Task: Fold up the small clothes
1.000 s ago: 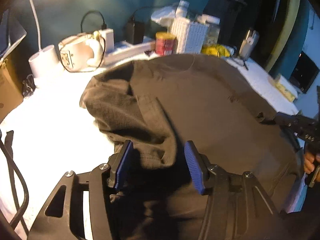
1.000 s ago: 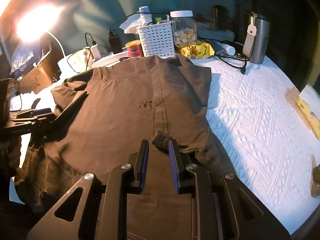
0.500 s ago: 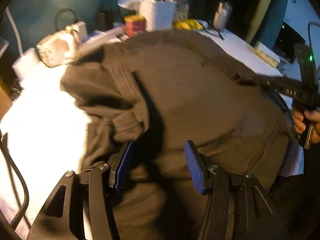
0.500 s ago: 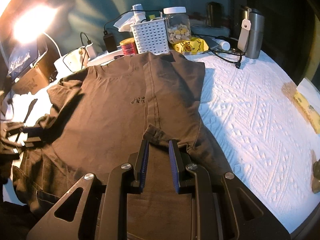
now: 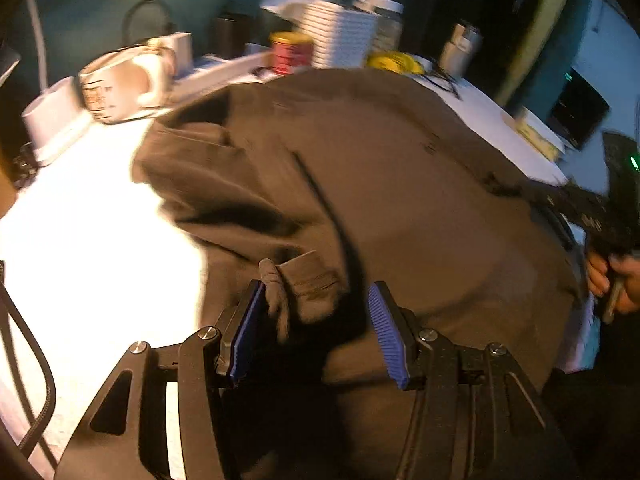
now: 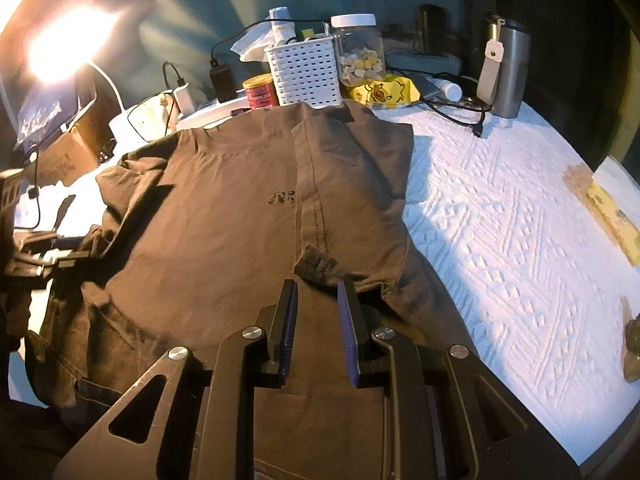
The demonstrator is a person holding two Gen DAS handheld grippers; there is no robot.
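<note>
1. Lying spread on the white textured tablecloth, the brown T-shirt has its right sleeve folded inward.
2. Left gripper is spread wide around a bunched sleeve cuff.
3. Right gripper stands parted, its tips at the folded sleeve's hem, pinching nothing.

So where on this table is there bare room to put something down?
Widest free patch: the white textured cloth right of the brown shirt, between the steel tumbler and the yellow packet. A second bare strip lies left of the shirt. The back edge is crowded: white basket, jar, red tin, chargers.
</note>
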